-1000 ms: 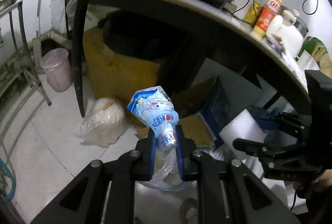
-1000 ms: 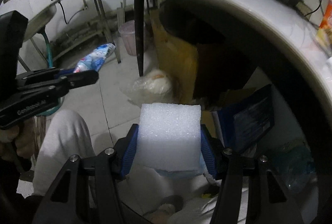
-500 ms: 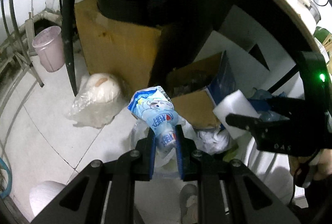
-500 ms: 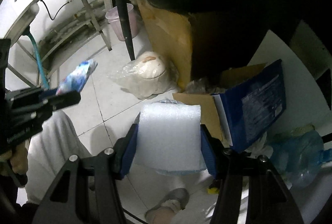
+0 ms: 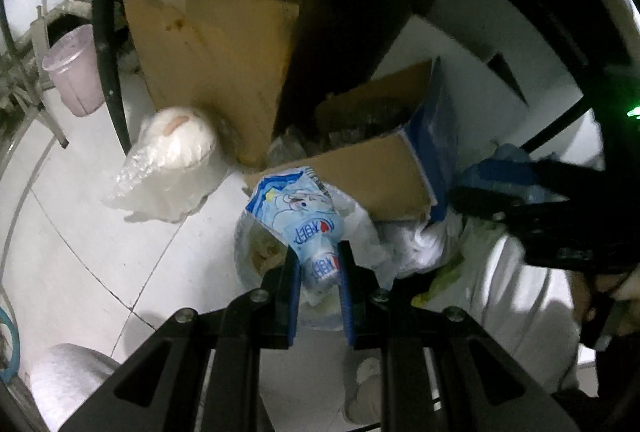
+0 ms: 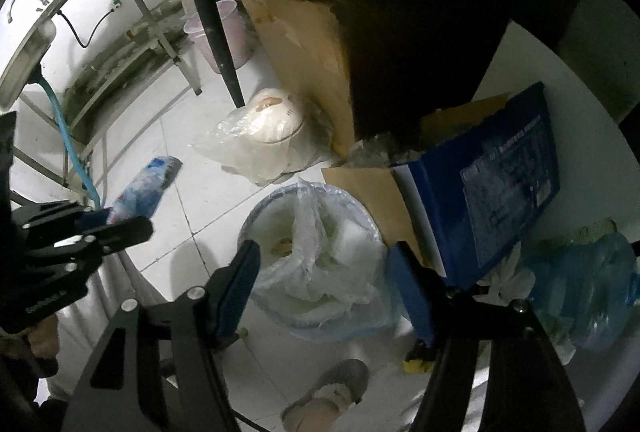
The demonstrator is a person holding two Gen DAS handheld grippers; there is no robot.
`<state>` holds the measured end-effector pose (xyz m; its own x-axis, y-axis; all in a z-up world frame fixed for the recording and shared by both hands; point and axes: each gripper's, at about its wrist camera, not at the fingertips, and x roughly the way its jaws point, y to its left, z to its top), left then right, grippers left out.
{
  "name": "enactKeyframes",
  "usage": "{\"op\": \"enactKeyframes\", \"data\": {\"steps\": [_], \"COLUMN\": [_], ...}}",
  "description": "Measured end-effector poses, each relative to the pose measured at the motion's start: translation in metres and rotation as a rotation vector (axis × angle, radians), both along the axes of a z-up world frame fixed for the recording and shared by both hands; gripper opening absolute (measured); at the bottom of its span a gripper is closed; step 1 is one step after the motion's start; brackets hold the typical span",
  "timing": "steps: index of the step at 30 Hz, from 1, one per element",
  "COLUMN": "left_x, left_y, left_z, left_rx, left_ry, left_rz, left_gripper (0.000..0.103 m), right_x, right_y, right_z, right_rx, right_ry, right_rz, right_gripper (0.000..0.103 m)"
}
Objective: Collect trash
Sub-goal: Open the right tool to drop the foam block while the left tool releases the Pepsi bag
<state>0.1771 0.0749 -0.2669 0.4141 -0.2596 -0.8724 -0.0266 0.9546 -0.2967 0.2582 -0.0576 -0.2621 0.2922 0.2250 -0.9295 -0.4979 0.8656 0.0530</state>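
My left gripper [image 5: 318, 264] is shut on a crumpled blue and white snack wrapper [image 5: 298, 211] and holds it above a bag-lined trash bin [image 5: 248, 256] on the floor. In the right wrist view the same wrapper [image 6: 144, 187] shows at the left in the left gripper [image 6: 116, 222]. My right gripper [image 6: 324, 272] is open and empty right above the bin [image 6: 264, 211]. A white foam block [image 6: 352, 244] lies inside the bin among plastic.
A blue cardboard box [image 6: 488, 183] stands right behind the bin. A bagged white rice cooker [image 6: 264, 123] sits on the tiled floor by a tall brown carton [image 6: 304, 43]. A black table leg [image 6: 208, 11], a pink bucket [image 6: 232, 31] and a water jug [image 6: 588, 284] are around.
My right gripper opened and let go of the white foam block, which now lies in the bin. Both grippers moved down and closer to the bin.
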Motion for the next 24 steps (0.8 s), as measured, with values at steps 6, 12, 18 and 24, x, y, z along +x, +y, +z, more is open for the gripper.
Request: {"op": "enactKeyframes", "data": {"steps": [6, 12, 18, 24], "left_x": [0.015, 0.023, 0.020, 0.012], "left_y": [-0.014, -0.020, -0.018, -0.016], "left_z": [-0.025, -0.032, -0.023, -0.010], "left_rx": [-0.013, -0.028, -0.033, -0.021], "left_ry": [0.055, 0.080, 0.059, 0.035], "left_rz": [-0.027, -0.021, -0.004, 0.004], "left_gripper": [0.016, 0.046, 0.052, 0.053], "right_x": [-0.006, -0.010, -0.017, -0.024], "right_y": [-0.010, -0.024, -0.032, -0.032], "right_z": [0.003, 0.007, 0.014, 0.024], "right_rx": [-0.003, -0.009, -0.006, 0.003], "right_ry": [-0.004, -0.009, -0.024, -0.045], "right_rz": [-0.010, -0.029, -0.040, -0.035], "right_gripper": [0.066, 0.066, 0.066, 0.066]}}
